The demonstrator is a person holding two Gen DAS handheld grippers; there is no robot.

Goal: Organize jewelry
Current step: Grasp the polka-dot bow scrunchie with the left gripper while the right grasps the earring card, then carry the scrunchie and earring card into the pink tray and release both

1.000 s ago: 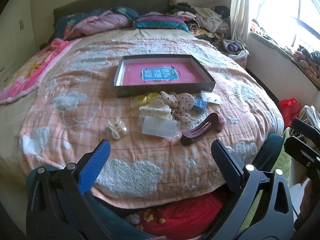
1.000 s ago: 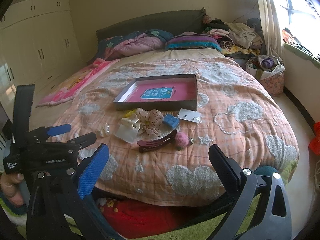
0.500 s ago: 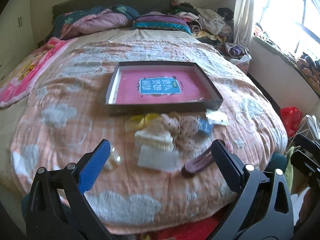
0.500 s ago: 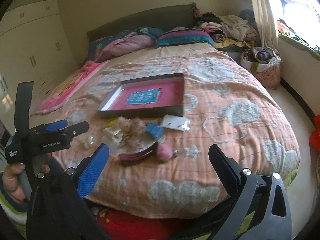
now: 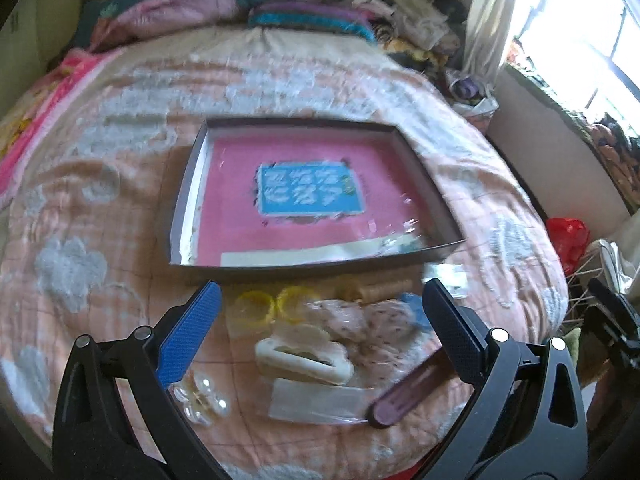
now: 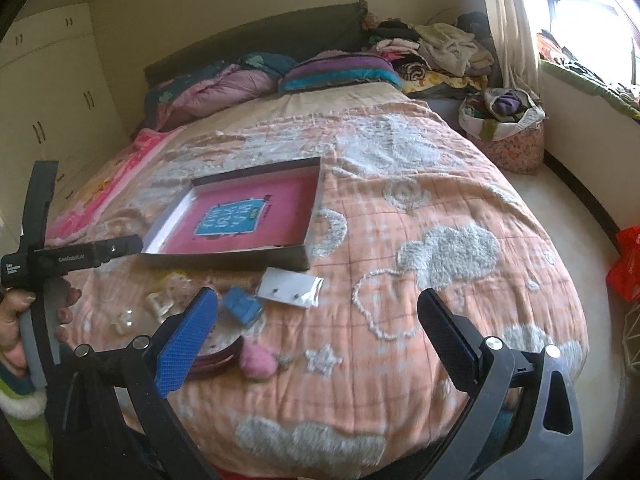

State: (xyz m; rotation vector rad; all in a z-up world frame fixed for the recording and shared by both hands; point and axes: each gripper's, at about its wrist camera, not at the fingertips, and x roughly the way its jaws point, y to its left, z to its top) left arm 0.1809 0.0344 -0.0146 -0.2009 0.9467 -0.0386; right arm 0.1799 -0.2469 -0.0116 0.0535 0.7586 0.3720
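A shallow dark box with a pink floor [image 5: 232, 236] [image 6: 288, 216] lies on the bed. In front of it sits a heap of hair accessories: a cream claw clip [image 5: 302, 358], yellow rings [image 5: 256, 306], a dotted scrunchie [image 5: 360, 318], a maroon clip [image 5: 404, 396] [image 6: 216, 358], a pearl clip [image 5: 202, 398], a clear packet [image 5: 316, 400]. My left gripper [image 5: 320, 336] hangs open just above the heap, holding nothing. My right gripper [image 6: 318, 336] is open over the bedspread, right of an earring card [image 6: 290, 286], a blue piece [image 6: 242, 308] and a pink pompom [image 6: 258, 362].
The peach quilt [image 6: 440, 248] with white clouds covers the bed. Pillows and piled clothes [image 6: 436, 48] lie at the head. A fabric basket [image 6: 504, 136] and a red bag [image 6: 626, 264] stand on the floor at the right. A hand [image 6: 16, 320] holds the left gripper's handle.
Both grippers have moved forward and down toward the bed. The left one now hovers close over the heap of accessories; the box looks much larger. Both stayed open.
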